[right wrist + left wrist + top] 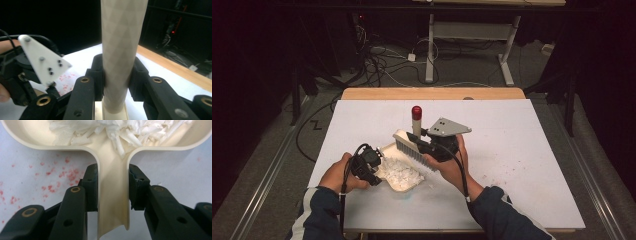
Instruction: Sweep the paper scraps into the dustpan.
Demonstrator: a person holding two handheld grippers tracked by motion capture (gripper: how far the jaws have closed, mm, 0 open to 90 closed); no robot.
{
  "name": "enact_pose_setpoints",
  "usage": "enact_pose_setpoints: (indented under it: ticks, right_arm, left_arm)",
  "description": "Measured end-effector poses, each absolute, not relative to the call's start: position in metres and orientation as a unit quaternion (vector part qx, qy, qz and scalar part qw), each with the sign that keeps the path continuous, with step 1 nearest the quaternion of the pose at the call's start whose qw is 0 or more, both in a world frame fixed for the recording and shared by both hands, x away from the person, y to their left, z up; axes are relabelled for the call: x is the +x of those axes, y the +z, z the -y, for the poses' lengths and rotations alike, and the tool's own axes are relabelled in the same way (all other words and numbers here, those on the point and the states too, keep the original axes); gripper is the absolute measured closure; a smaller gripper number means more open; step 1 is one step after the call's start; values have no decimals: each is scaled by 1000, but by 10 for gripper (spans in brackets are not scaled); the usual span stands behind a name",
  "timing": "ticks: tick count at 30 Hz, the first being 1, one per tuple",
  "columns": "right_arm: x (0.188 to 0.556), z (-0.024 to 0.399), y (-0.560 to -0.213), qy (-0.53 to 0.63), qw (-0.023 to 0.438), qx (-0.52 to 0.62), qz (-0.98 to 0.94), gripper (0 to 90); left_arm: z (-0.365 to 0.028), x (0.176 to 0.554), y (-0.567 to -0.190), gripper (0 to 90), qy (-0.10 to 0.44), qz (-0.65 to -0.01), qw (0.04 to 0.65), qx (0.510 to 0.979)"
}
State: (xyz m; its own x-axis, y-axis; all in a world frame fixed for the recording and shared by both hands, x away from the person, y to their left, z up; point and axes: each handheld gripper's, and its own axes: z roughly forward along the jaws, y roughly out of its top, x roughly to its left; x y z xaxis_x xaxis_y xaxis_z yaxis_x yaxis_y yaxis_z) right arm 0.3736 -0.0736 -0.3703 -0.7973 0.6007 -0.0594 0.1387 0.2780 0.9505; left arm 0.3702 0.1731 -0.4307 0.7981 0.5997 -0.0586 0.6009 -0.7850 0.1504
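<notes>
On the white table (512,150), near its front edge, we hold a cream dustpan (398,172) with our left gripper (368,167), the jaws pinched on either side of its channel-shaped handle (113,195), and a hand brush (414,150) with our right gripper (432,147), the jaws clamped around its pale, red-capped handle (121,50). The heap of white paper shreds (120,132) lies straight ahead of the left claw, inside the pan and just past where the handle widens; from the right claw the brush head hangs below and to the side, its bristles (412,155) over the pan's far rim. What worries us from here: the pan is gripped by its narrow, open-channel handle alone, so a tilt of our left wrist could roll it between the pads and tip shreds back onto the table. A hard or hasty stroke of the brush could likewise flick shreds over the low rim. Faint red specks (57,173) dot the table beside the left claw.
</notes>
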Motion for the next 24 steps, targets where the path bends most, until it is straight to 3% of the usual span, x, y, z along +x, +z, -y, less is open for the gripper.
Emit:
enact_pose_setpoints:
  ticks: [16, 24]
  right_arm:
    - [351, 161, -371, 500, 230, 266, -791, 718]
    - [331, 160, -393, 465, 245, 268, -808, 718]
  left_arm:
    - [-174, 345, -430, 634, 6, -271, 47, 961]
    - [-162, 334, -427, 634, 5, -253, 31, 967]
